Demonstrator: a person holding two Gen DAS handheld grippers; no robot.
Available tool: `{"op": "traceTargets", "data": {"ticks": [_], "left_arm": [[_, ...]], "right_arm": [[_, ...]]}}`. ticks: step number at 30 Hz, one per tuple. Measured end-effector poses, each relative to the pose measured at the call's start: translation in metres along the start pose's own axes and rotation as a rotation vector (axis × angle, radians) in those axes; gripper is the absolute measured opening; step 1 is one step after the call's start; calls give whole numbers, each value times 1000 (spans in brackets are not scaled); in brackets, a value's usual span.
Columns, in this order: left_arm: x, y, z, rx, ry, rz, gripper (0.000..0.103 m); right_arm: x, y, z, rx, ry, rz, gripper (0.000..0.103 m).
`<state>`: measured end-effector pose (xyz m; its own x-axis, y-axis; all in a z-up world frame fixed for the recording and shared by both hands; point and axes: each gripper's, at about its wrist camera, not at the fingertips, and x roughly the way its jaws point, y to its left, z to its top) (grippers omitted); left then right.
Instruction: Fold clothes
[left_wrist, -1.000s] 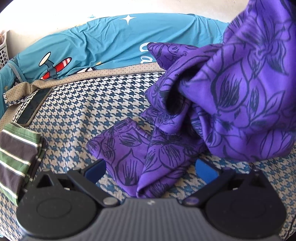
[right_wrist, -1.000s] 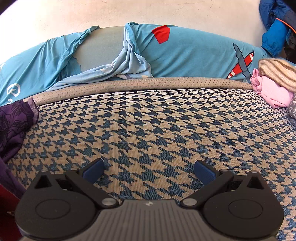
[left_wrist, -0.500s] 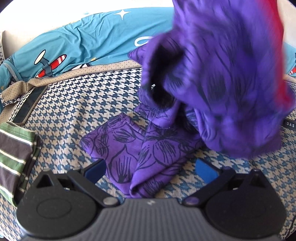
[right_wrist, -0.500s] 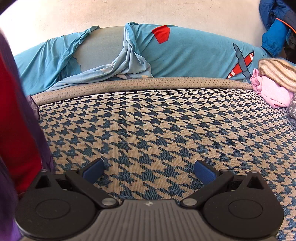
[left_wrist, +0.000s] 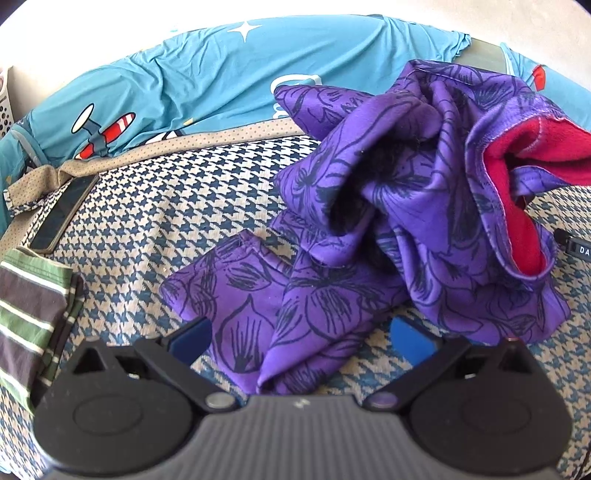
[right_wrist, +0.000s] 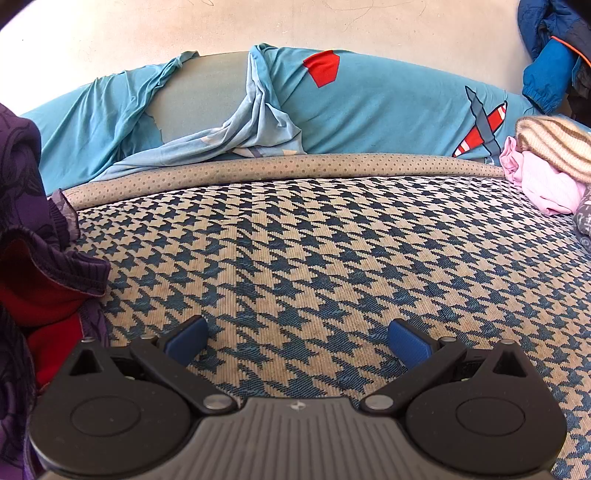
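now settled in a crumpled heap on the houndstooth mattress (left_wrist: 177, 221), purple floral garment (left_wrist: 424, 221) with red lining (left_wrist: 517, 155) showing, no longer mid-air. left gripper (left_wrist: 301, 338) spread over a trailing leg; right gripper (right_wrist: 297, 338) spread, empty. ready for flattening before folding.

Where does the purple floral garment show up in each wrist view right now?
Left wrist: purple floral garment fills centre and right, crumpled, red lining showing.
Right wrist: only its edge at the far left, red lining below.
Shared landmark: the teal airplane-print sheet along the back.
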<state>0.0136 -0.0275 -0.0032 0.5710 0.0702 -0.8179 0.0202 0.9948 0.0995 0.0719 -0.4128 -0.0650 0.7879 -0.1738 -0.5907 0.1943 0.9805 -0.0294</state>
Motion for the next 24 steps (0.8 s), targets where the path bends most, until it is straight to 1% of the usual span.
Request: {"op": "traceTargets", "data": {"ticks": [6,10,15,20,22,24], "left_arm": [[5,-11,-12,37,-4,16,103],[9,-14,-27,31,11,15,103],[13,-10,-51,-12,35,-3,103],[14,-14,-67,-10,44,26,103],[17,-14,-75,-39,74,10,103],[22,-15,-82,-79,97,-1,103]], "right_arm": [[0,0,0,-1,0,0,103],[0,0,1,-1,0,0,103],[0,0,0,-1,-1,0,103],[-1,0,0,-2,-1,-1,103],[-2,0,1,-2,2,-1,103],[-6,1,1,-6,25,0,103]]}}
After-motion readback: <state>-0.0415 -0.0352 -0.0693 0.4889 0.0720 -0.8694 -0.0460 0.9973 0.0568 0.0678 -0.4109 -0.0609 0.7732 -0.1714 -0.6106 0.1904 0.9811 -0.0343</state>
